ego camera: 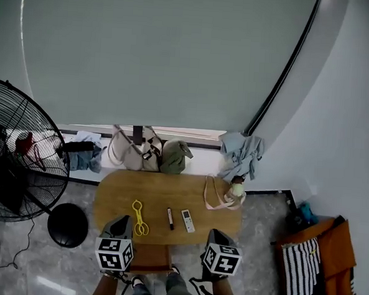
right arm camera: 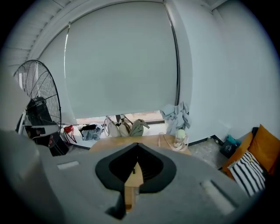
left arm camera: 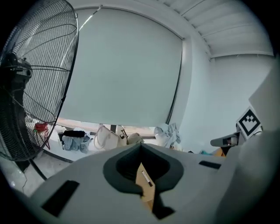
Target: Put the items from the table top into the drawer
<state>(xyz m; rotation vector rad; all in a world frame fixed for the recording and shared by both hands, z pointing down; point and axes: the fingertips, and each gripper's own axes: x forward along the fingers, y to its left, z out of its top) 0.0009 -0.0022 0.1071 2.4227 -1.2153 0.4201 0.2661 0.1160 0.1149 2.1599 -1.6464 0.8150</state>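
While both claws hover at the table's near edge, the items lie untouched on top.
Head view: yellow tool (ego camera: 139, 218), pen (ego camera: 170, 218) and remote (ego camera: 187, 220) lie in a row on the oval table (ego camera: 119, 189), just ahead of the left gripper (ego camera: 120, 224) and right gripper (ego camera: 216, 237). Left gripper view: jaws pressed together, empty, the pen (left arm camera: 147, 178) visible past them. Right gripper view: jaws pressed together on nothing, the table (right arm camera: 131, 141) beyond.

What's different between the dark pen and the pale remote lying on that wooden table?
The pen is dark and slim; the remote is pale and broader. The pen lies left of the remote in the head view. Both lie flat on the table, side by side, not touching.
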